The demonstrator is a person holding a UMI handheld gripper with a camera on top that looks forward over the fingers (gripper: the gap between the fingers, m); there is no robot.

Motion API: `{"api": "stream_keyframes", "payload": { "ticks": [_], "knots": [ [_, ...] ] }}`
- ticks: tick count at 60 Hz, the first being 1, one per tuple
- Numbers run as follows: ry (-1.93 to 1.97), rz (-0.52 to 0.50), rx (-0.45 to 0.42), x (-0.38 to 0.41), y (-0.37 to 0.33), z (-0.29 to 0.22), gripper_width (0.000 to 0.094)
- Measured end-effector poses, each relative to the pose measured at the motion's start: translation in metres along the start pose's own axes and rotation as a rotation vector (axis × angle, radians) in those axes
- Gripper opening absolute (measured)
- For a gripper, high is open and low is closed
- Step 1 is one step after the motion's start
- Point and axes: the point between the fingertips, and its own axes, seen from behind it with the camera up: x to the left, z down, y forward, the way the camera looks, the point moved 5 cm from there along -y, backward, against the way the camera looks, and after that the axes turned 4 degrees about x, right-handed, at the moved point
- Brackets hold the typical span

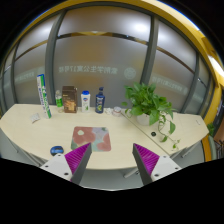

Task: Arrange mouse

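Note:
A small dark mouse point(57, 151) lies near the front edge of the pale curved table point(120, 135), just left of my left finger. A colourful patterned mouse mat point(89, 134) lies flat on the table just ahead of my left finger. My gripper point(114, 160) is open and empty, with its magenta pads wide apart above the table's front edge. It holds nothing, and bare table shows between the fingers.
Along the back of the table stand a green tube point(43, 90), a brown box point(69, 98), a white bottle point(86, 99) and a dark bottle point(100, 100). A leafy potted plant point(150, 103) stands at the right. A frosted glass wall lies behind.

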Motion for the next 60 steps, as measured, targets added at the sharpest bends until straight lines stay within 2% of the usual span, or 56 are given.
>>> {"api": "stream_keyframes", "payload": {
  "ticks": [8,17,26,34,45,53,60],
  "knots": [
    [0.023,-0.001,-0.009,0.005,0.008,0.018,0.0851],
    [0.054,0.008,0.030,0.025,0.027,0.074,0.0848],
    [0.055,-0.010,0.088,0.079,0.048,0.136,0.0849],
    [0.072,-0.070,0.106,0.156,0.075,0.168,0.0848],
    [0.072,-0.189,0.094,0.266,0.130,0.168,0.0851],
    [0.036,-0.231,0.096,0.318,0.170,0.159,0.0850],
    [0.033,-0.244,0.136,0.343,0.198,0.154,0.0850]
  ]
}}
